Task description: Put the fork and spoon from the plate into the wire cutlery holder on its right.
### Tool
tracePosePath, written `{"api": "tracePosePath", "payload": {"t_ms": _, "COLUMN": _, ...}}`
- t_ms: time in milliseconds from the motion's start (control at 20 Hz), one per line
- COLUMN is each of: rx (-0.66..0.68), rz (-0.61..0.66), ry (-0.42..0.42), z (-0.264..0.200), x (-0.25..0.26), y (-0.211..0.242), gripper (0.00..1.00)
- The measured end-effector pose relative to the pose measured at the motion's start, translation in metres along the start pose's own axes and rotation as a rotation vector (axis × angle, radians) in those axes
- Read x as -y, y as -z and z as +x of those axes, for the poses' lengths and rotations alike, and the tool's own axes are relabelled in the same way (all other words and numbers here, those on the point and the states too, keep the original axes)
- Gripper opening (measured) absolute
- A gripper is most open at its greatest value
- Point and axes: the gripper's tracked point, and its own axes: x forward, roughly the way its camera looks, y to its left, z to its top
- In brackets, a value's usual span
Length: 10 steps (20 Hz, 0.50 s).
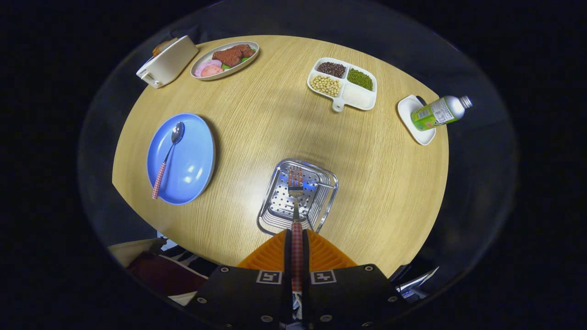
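Now your gripper (pixel 297 250) is clamped on the fork (pixel 296 201), its tines over the wire cutlery holder (pixel 330 181) at twelve o'clock. The spoon (pixel 167 158) lies on the blue plate (pixel 192 160) at ten o'clock; a divided dish (pixel 362 98) sits beyond.

Bare table (pixel 275 123) lies between holder (pixel 297 197) and plate (pixel 181 158); dishes seemingly well beyond.

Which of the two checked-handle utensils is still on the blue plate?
The spoon. The fork is clamped between the fingers, tines over the wire holder.
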Motion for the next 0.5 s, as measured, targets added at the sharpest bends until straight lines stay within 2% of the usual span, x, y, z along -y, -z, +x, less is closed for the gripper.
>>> {"api": "tracePosePath", "payload": {"t_ms": 450, "rx": -0.026, "rz": 0.037, "ry": -0.027, "z": 0.008, "x": -0.004, "y": 0.005, "gripper": 0.08}}
{"api": "tracePosePath", "payload": {"t_ms": 500, "rx": -0.017, "rz": 0.038, "ry": -0.031, "z": 0.009, "x": -0.005, "y": 0.003, "gripper": 0.11}}
